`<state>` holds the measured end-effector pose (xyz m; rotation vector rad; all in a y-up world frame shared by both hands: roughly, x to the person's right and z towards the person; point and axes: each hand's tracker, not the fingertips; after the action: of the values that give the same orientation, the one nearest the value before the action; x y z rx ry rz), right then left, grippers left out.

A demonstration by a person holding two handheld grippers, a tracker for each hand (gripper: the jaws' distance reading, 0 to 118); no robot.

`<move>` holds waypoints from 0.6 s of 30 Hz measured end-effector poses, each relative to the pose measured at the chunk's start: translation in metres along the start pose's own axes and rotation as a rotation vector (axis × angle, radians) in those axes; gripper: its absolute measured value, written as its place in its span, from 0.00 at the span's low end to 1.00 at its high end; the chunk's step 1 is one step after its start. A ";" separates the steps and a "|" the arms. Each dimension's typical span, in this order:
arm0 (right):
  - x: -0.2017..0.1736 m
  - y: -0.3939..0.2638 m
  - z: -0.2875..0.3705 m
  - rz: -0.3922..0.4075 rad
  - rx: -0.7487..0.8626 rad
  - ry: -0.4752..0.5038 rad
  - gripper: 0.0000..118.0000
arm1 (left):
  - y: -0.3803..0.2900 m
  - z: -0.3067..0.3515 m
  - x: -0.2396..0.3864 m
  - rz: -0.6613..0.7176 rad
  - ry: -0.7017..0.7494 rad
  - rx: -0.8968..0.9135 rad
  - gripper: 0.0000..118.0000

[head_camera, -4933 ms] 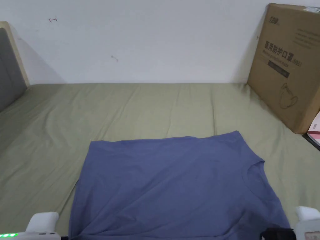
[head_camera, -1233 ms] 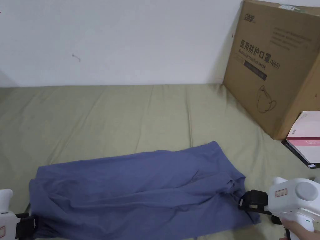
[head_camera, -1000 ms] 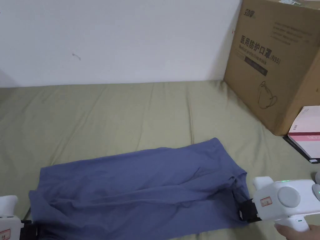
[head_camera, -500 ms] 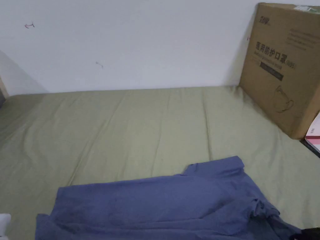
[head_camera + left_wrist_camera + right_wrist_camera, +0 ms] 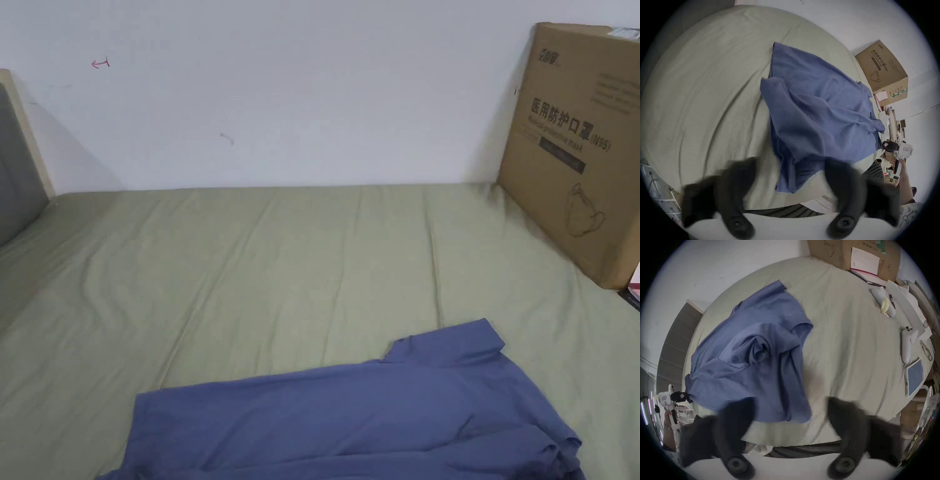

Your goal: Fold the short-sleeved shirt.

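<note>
head view: green bedsheet (image 5: 281,262), white wall (image 5: 300,94)

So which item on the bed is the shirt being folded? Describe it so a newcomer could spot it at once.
Start from the olive-green bed sheet below the white wall. Near its front edge lies the blue short-sleeved shirt, rumpled, one sleeve pointing toward the cardboard box at the right. It is the sole blue cloth there; its neighbours are stiff boxes.

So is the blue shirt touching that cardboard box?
Apart. The head view shows bare green sheet between the shirt and the box.
</note>
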<state>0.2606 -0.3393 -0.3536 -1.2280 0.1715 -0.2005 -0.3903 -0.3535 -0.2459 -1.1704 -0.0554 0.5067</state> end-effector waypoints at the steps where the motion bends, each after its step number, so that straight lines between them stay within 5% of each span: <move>1: 0.001 0.001 0.005 -0.008 0.031 -0.009 0.92 | -0.002 0.004 0.003 -0.003 -0.004 0.020 0.99; 5: -0.007 0.001 0.032 -0.028 0.185 0.127 0.92 | 0.000 0.045 0.026 -0.008 -0.054 0.214 0.98; 10: -0.044 0.011 0.069 -0.003 0.378 0.248 0.92 | 0.013 0.090 0.081 -0.170 -0.103 0.465 0.98; 12: -0.061 0.022 0.077 0.006 0.409 0.337 0.88 | 0.023 0.097 0.102 -0.238 -0.094 0.523 0.80; 13: -0.069 0.026 0.079 0.012 0.465 0.362 0.78 | 0.028 0.097 0.110 -0.266 -0.082 0.545 0.54; 14: -0.078 0.032 0.082 0.024 0.529 0.374 0.45 | 0.035 0.095 0.121 -0.305 -0.054 0.556 0.09; 15: -0.087 0.040 0.083 0.042 0.563 0.379 0.15 | 0.041 0.090 0.129 -0.330 -0.001 0.556 0.00; 16: -0.096 0.049 0.081 0.059 0.574 0.357 0.04 | 0.050 0.085 0.131 -0.341 0.028 0.571 0.00; 18: -0.108 0.065 0.073 0.064 0.583 0.335 0.04 | 0.075 0.075 0.132 -0.341 0.050 0.536 0.00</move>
<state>0.1776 -0.2251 -0.3885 -0.6021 0.4113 -0.3717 -0.3222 -0.2126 -0.3109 -0.6289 -0.0693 0.1699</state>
